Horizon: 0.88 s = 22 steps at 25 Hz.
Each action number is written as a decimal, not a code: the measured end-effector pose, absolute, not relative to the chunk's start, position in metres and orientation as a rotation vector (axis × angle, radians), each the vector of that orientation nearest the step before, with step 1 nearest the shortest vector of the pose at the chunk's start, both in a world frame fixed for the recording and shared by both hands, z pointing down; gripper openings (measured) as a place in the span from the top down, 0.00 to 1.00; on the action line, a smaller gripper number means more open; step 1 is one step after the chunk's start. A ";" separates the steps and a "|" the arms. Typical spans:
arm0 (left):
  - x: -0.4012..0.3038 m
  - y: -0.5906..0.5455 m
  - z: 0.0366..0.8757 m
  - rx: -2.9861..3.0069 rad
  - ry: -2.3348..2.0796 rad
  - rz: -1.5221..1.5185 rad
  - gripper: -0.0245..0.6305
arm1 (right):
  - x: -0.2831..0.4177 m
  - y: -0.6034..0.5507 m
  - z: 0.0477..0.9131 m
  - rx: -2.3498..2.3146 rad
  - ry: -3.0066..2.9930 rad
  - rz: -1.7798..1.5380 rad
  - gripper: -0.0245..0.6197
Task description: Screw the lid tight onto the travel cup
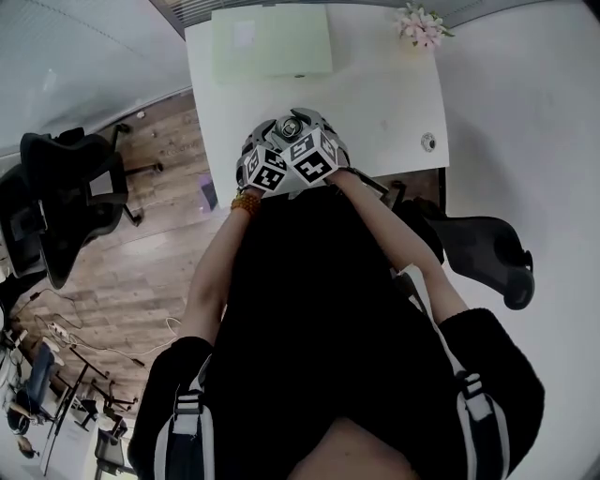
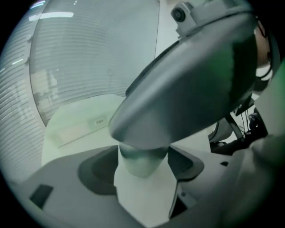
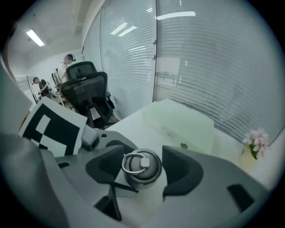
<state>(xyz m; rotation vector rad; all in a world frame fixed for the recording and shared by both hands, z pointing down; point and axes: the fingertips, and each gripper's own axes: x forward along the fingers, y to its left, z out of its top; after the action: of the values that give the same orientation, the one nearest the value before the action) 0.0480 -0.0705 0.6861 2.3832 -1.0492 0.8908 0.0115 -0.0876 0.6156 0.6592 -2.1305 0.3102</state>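
Working at the near edge of the worktop (image 1: 394, 94), you hold both tools close together, nearer its left edge than its right. Bare surface runs from them to the pale green box (image 1: 272, 42) at the far edge, and rightwards to a small round fitting (image 1: 428, 142). Flowers (image 1: 422, 23) fill the far right corner. Black chairs (image 1: 70, 197) stand off both sides.

The travel cup (image 2: 142, 164) sits between the tools, upright, its long axis near vertical. The lid (image 3: 141, 165) is on top with its ring (image 3: 132, 162) lying flat. Whether the base rests on the worktop you cannot tell.

Your left tool (image 2: 140, 169) is clamped on the cup's body, pads against both sides. Your right tool (image 3: 143, 169) stands released around the lid, with a gap beside one pad.
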 end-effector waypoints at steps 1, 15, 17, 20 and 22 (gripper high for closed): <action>0.047 -0.069 0.689 2.371 -1.042 0.909 0.43 | 0.014 -0.088 0.617 0.675 -2.115 0.303 0.54; 0.048 -0.066 0.700 2.613 -0.616 0.982 0.45 | 0.008 -0.069 0.620 0.177 -2.205 -0.036 0.56; 0.049 -0.066 0.700 2.671 -0.457 1.023 0.45 | 0.008 -0.065 0.621 0.070 -2.222 -0.121 0.56; 0.050 -0.066 0.696 2.740 -0.299 1.091 0.45 | 0.009 -0.060 0.620 -0.044 -2.244 -0.228 0.55; 0.049 -0.067 0.692 2.764 -0.341 1.111 0.44 | 0.012 -0.061 0.617 -0.033 -2.265 -0.214 0.54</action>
<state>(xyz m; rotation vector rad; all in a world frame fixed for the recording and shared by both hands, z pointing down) 0.0491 -0.0671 0.6924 2.7638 -0.3411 1.1108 0.0118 -0.0611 0.6170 -0.0334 -2.2652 -0.2137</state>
